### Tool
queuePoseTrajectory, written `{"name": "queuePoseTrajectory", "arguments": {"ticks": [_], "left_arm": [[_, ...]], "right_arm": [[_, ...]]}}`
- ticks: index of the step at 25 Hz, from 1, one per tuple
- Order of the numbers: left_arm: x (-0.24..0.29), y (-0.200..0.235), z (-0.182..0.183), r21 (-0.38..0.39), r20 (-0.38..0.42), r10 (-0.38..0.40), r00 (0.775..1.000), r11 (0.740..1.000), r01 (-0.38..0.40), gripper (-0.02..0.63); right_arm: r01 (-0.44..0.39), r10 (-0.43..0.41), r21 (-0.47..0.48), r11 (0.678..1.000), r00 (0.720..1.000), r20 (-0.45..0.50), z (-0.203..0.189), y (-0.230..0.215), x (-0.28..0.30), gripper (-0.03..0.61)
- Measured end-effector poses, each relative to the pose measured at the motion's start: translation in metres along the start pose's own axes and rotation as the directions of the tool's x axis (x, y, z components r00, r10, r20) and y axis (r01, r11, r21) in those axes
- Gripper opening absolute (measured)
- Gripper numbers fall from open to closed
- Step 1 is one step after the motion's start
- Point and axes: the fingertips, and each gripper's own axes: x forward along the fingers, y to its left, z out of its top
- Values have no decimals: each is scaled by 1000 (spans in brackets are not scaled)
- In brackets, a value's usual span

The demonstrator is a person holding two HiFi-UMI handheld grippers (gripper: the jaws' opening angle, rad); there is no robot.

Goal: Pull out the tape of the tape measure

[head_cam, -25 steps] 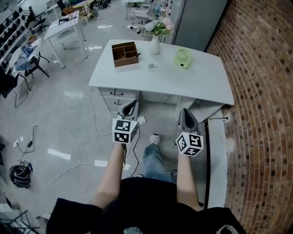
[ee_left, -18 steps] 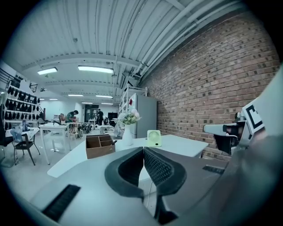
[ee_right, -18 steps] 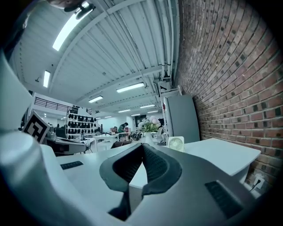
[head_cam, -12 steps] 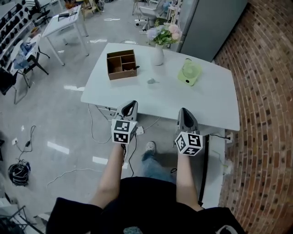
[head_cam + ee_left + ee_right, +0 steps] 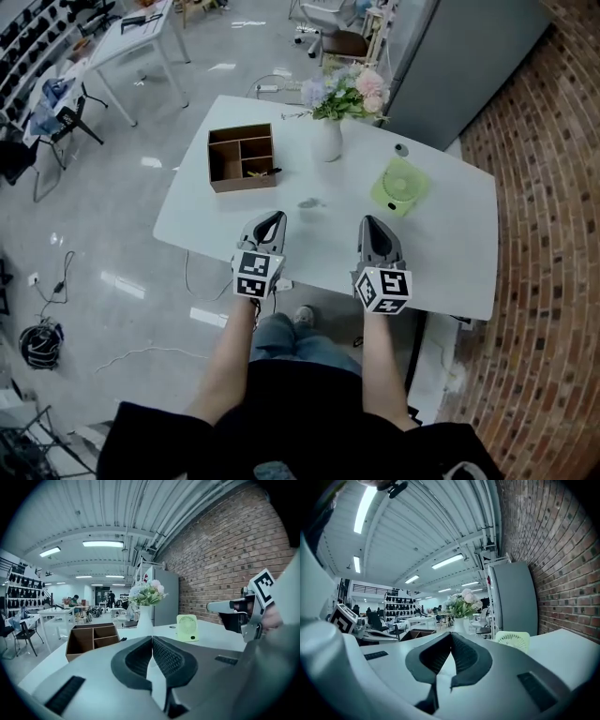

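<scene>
A small grey object [image 5: 308, 202], likely the tape measure, lies on the white table [image 5: 450, 253] in the head view, too small to make out. My left gripper [image 5: 272, 218] hovers over the table's near edge just short of it, jaws shut and empty. My right gripper [image 5: 369, 223] is level with it, to the object's right, also shut on nothing. In the left gripper view the shut pads [image 5: 164, 658] hide the object, and the right gripper view's pads [image 5: 461, 656] hide it too.
A brown compartment box [image 5: 241, 157] stands at the table's back left. A white vase of flowers [image 5: 328, 141] is behind the middle, a green desk fan [image 5: 400, 186] at the right. A brick wall [image 5: 553, 187] runs along the right, a grey cabinet [image 5: 459, 66] behind.
The person has walked up to the table. Both grippers, earlier over the floor in front of it, now reach over its near edge. Their jaws stay shut.
</scene>
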Motion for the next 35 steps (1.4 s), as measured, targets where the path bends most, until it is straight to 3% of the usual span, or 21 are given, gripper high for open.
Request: {"name": "queuePoseTrajectory", "arguments": {"ticks": [9,12,14,15,18,27,35], "left_arm": [[58,18,-16,7,-77,-42,996,999,43,25],[80,18,-30,46,-135,-84,987,995,91,26],[94,13,-40,52,-177,-146,973,986,157,45],[101,10,-45,54,-199,-183,963,979,197,111],[117,2,-61,79,-263,-277,924,948,307,172],[137,-5,-95,67,-364,-414,835,882,467,170],[146,-6,-108,53,-390,-444,807,864,501,127]], "right_arm": [[-23,24,9,1000,998,-62,-10,-14,57,0],[-41,41,-1,999,995,-94,-20,-15,66,0],[-52,51,-5,999,992,-120,-29,-16,71,0],[-55,54,-4,999,990,-131,-33,-17,73,0],[-54,54,0,999,985,-163,-45,-22,79,0],[-58,59,9,998,976,-211,-64,-33,93,0],[-72,71,5,997,969,-235,-71,-32,95,0]]}}
